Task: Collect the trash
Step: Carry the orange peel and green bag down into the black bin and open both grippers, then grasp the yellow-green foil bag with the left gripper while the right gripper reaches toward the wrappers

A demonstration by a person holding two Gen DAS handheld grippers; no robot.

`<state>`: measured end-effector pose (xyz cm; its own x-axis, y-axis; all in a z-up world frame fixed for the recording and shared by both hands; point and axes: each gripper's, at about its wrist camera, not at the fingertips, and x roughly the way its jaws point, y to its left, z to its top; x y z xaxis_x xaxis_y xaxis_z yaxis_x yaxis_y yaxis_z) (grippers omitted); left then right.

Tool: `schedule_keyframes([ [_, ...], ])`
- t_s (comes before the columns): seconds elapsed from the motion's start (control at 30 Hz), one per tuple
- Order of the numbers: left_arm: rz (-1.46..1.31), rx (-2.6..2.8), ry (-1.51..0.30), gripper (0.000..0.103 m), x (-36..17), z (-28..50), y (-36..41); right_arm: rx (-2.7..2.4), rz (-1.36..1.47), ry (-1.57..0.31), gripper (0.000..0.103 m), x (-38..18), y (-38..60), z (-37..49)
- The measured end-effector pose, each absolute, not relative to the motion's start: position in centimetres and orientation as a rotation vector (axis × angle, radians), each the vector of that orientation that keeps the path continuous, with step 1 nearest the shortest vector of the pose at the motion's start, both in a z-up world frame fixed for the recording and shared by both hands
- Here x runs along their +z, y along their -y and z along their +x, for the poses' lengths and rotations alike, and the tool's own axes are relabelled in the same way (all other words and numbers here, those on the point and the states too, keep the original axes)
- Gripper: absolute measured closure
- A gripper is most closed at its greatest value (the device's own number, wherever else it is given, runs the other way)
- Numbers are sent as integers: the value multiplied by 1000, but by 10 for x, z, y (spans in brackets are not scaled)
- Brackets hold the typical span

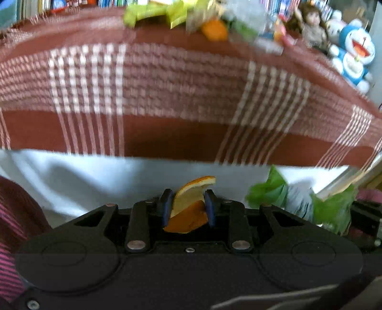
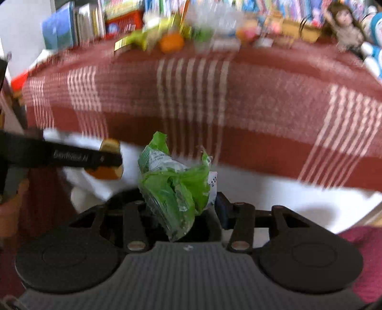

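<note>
My left gripper (image 1: 188, 206) is shut on an orange peel (image 1: 191, 202), held over white plastic (image 1: 95, 176) below the table's front edge. The right wrist view shows that gripper (image 2: 114, 158) from the side with the peel (image 2: 109, 145) in it. My right gripper (image 2: 185, 205) is shut on a crumpled green wrapper (image 2: 174, 183), also over the white plastic (image 2: 274, 190). The same wrapper (image 1: 274, 193) shows at the right of the left wrist view. More trash lies at the table's far edge: green and yellow wrappers (image 1: 162, 12), an orange piece (image 1: 214, 29), clear plastic (image 1: 246, 14).
A red and white checked cloth (image 1: 179, 83) covers the table. Books (image 2: 90, 23) line the back. A doll (image 1: 310, 23) and blue plush toys (image 1: 355, 52) sit at the far right. A striped sleeve (image 1: 12, 226) is at the lower left.
</note>
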<state>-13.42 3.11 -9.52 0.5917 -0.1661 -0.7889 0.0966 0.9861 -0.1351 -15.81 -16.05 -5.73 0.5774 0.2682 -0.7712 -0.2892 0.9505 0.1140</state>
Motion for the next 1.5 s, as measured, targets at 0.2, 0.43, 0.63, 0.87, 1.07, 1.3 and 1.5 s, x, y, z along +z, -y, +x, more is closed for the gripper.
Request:
schedule_keyframes([
  [0.2,-64,-151,-1035,75,-132,-123,-29,372,-77,-1026,52,-94,147,-159],
  [0.43,-89,-173,-1121,72,-160,-115,-28,417,-134,-1101,48,-117,137,-162],
  [0.63,-74,-166,-1128,41,-159,-114,-25,434,-129,-1117,28,-122,134,-158],
  [0.87,-65,-144,-1103,21,-141,-115,-27,420,-115,-1101,20,-115,140,-153],
  [1.07,-65,-147,-1041,19,-112,-119,-30,387,-70,-1036,20,-94,156,-152],
  [1.3,-43,-191,-878,13,-47,-121,-33,356,20,-862,19,-39,176,-140],
  [1.5,-81,-235,-693,0,8,-114,-35,318,41,-700,15,5,195,-122],
])
